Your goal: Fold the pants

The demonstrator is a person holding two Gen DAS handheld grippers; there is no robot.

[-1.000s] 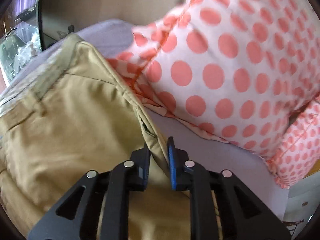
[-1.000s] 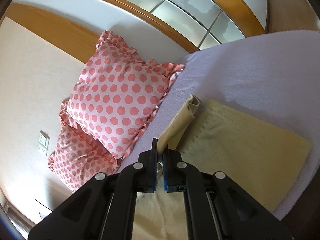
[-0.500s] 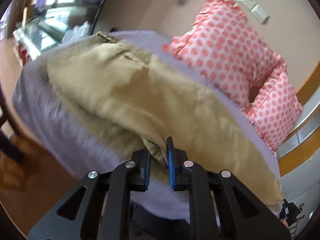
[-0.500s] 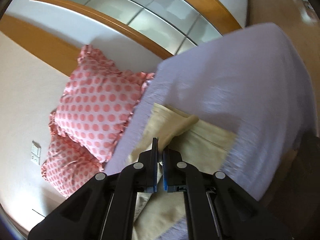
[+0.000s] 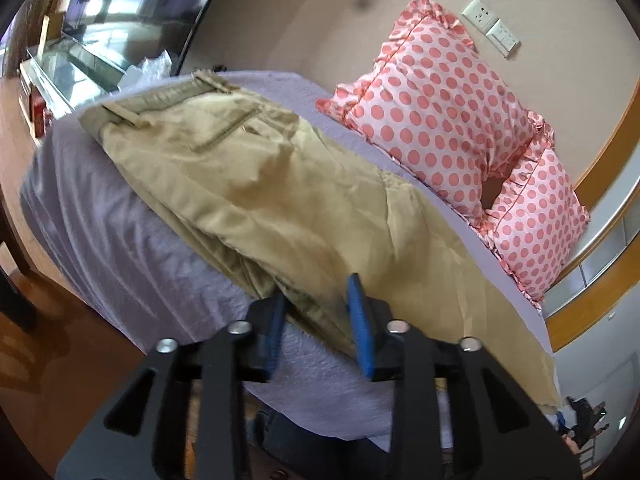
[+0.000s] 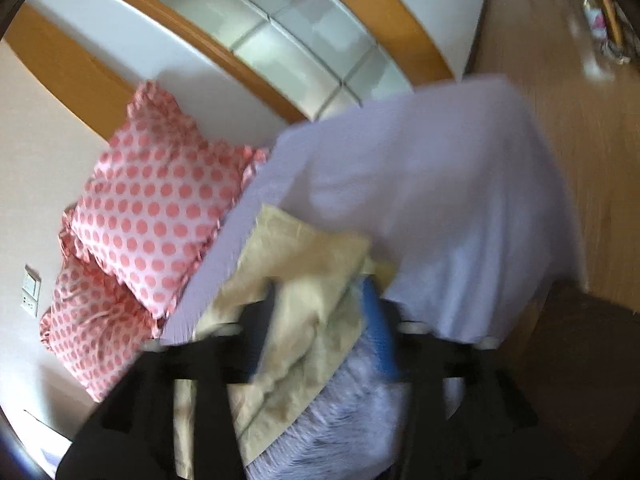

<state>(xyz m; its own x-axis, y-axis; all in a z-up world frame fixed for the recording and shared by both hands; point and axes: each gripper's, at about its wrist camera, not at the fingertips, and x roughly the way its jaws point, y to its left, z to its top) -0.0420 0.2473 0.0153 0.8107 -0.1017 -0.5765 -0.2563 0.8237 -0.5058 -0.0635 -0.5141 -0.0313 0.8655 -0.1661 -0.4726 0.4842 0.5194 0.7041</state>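
Observation:
Khaki pants lie folded lengthwise on the lavender bed sheet, waistband at the far left, legs running right along the near edge. My left gripper is open at the near edge of the pants, its jaws either side of the fabric fold. In the right wrist view the leg end of the pants lies between the spread jaws of my right gripper, which is open. The view is blurred.
Two pink polka-dot pillows lean against the wall behind the pants, also in the right wrist view. A wooden floor lies beyond the bed's end. A TV and cabinet stand at far left.
Both grippers were shut on the pants and carried the top layer over toward the near edge. Both have now opened and let the fabric go; the pants lie folded.

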